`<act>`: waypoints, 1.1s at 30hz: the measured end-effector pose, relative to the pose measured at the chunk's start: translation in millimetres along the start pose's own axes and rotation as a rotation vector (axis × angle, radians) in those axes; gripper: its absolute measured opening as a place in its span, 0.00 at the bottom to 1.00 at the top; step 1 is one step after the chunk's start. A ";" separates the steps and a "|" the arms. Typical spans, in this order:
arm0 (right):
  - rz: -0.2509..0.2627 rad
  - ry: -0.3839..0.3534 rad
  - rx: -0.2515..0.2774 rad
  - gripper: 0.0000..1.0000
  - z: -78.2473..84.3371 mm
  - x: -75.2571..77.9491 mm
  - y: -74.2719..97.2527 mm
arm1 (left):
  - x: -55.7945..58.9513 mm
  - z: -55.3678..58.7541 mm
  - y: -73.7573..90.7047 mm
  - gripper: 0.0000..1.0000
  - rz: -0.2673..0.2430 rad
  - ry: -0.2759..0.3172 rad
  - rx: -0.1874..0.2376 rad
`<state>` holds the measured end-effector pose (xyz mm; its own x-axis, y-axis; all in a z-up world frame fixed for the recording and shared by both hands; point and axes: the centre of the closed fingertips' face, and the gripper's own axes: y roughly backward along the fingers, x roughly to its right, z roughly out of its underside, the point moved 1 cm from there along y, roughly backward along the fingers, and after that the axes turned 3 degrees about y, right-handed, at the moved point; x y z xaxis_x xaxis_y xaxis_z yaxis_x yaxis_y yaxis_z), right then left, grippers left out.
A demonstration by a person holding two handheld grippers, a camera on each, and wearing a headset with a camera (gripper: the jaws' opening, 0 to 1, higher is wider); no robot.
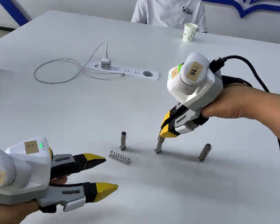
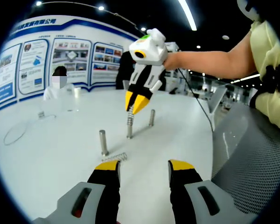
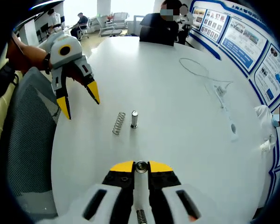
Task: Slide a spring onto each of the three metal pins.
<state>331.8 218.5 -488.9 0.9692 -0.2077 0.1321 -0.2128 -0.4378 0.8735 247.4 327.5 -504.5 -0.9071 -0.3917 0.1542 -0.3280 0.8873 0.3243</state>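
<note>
Three metal pins stand on the white table [image 1: 60, 116]. The left pin [image 1: 122, 140] [image 2: 103, 142] [image 3: 134, 119] is bare, and a loose spring [image 1: 119, 157] [image 2: 115, 157] [image 3: 118, 122] lies flat beside it. A spring [image 1: 159, 142] [image 2: 129, 122] sits partway down the middle pin, with my right gripper [image 1: 166, 133] [image 2: 137, 105] [image 3: 136, 167] shut on its top. The right pin [image 1: 204, 152] [image 2: 151, 117] wears a spring. My left gripper [image 1: 107, 175] [image 2: 143, 165] [image 3: 80, 101] hovers open and holds nothing, short of the loose spring.
A white power strip [image 1: 126, 71] with a charger and looped cable lies at the back left. A paper cup [image 1: 190, 31] stands at the far edge in front of a seated person [image 1: 170, 11]. A grey mesh chair [image 2: 252, 149] is beside the table.
</note>
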 end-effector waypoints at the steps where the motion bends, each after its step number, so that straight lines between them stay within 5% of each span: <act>1: -0.002 -0.003 -0.002 0.12 0.5 -0.4 -1.4 | -0.1 -0.3 -0.2 0.42 0.000 0.000 0.001; 19: -0.006 -0.048 -0.040 0.12 15.7 -0.3 -34.1 | -0.3 1.0 -0.3 0.42 -0.004 0.006 -0.002; 33: 0.021 -0.040 -0.018 0.18 13.0 0.8 -32.7 | 0.5 1.1 -1.3 0.41 -0.002 0.006 -0.002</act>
<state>338.0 221.3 -523.5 0.9586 -0.2521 0.1322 -0.2309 -0.4170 0.8791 247.0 326.5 -505.9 -0.9048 -0.3949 0.1592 -0.3291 0.8859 0.3268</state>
